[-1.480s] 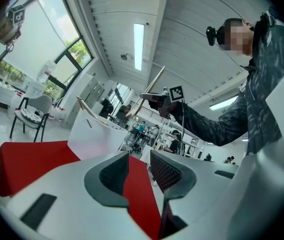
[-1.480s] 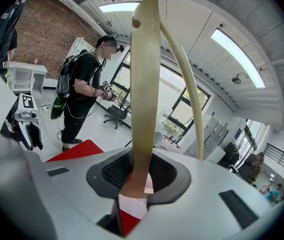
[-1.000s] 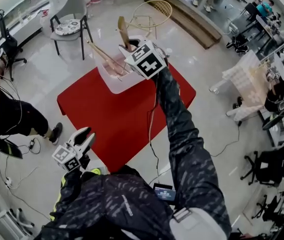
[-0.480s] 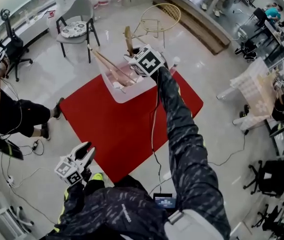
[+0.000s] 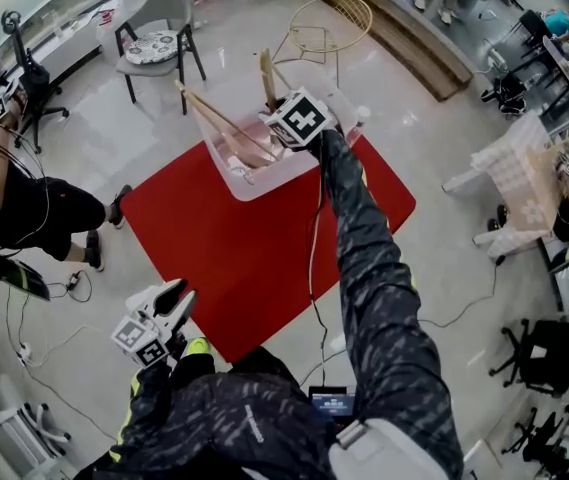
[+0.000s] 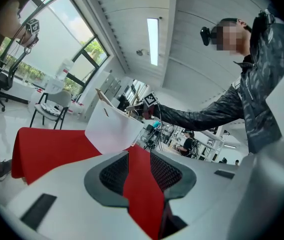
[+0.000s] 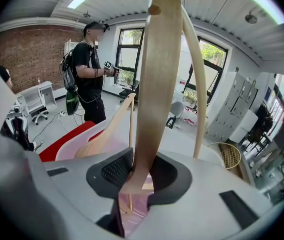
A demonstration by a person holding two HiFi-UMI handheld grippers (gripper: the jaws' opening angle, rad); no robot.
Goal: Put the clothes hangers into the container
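Left gripper [image 5: 172,296]: jaws apart, empty, at near-left edge of red mat [image 5: 254,258]. Right gripper [image 7: 141,170]: clamped on wooden hanger [image 7: 156,84], which stands upright from jaws, over far container [image 5: 254,186] holding other hangers [image 5: 219,123].

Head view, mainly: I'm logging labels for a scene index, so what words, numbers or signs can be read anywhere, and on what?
No readable words or numbers in any view.
Right cube, left cube: black-and-white square markers only, no letters.
Screen at the person's waist: lit, too small to read.
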